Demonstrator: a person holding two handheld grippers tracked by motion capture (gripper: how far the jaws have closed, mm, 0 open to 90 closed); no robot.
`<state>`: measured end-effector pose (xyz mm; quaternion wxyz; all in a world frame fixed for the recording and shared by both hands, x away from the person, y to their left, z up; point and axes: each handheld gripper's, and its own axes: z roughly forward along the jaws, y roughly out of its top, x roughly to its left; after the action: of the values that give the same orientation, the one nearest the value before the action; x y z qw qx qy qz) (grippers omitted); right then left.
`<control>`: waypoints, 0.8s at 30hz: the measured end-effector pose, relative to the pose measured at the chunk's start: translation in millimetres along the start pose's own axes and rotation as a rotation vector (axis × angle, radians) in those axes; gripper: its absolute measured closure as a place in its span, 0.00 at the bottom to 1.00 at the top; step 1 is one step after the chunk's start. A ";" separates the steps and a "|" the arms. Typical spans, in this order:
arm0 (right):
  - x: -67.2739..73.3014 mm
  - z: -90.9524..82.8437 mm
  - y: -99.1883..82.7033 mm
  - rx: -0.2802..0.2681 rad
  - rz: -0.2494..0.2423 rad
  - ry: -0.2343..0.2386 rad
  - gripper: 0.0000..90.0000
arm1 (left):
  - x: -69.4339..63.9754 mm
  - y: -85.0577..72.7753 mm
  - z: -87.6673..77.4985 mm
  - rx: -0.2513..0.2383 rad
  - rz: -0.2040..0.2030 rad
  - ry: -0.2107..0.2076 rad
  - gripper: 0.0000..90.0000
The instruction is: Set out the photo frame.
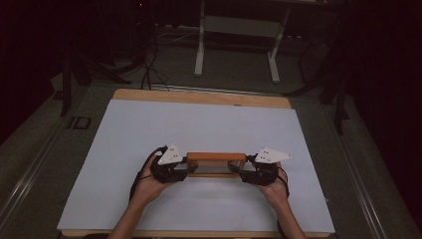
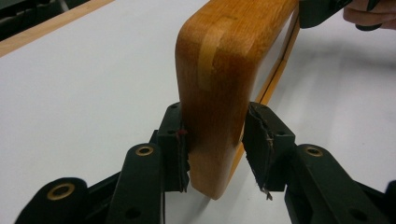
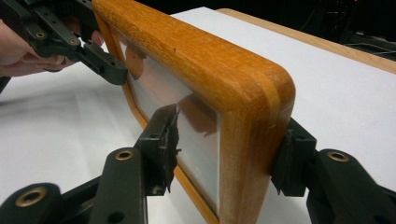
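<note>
wooden frame (image 1: 216,156) standing upright on edge, low on the white table surface (image 1: 124,129), held at both ends. left gripper (image 2: 215,140) straddling the near upright: left pad touching the wood, right pad just beside it. right gripper (image 3: 224,149) closed narrow on the other end, one pad against the glass pane (image 3: 187,116), one behind.

High view: overhead, forward-down on table (image 1: 124,149). Gripper views: close, facing inward, share wooden frame (image 2: 219,70).
</note>
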<state>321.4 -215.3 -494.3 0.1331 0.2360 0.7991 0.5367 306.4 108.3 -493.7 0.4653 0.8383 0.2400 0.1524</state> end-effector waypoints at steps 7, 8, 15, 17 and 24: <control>0.1 -1.2 0.8 -0.005 0.010 0.002 0.54 | 0.2 0.6 -0.9 -0.004 -0.012 -0.008 0.68; 0.3 -1.5 1.1 -0.006 0.012 0.002 0.54 | 0.5 0.9 -1.4 -0.008 -0.018 -0.013 0.68; -0.6 -1.5 1.2 -0.010 0.025 0.010 0.54 | 2.0 1.2 -2.2 -0.009 -0.039 -0.026 0.68; -0.7 -1.3 1.0 -0.009 0.029 0.011 0.54 | 2.5 1.1 -2.3 -0.007 -0.042 -0.030 0.68; -0.6 -1.2 1.3 -0.012 0.035 0.014 0.54 | 4.3 1.1 -3.4 -0.007 -0.063 -0.050 0.69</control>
<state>321.6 -216.2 -492.7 0.1196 0.2455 0.7924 0.5454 308.7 112.6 -490.8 0.4787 0.8322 0.2539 0.1178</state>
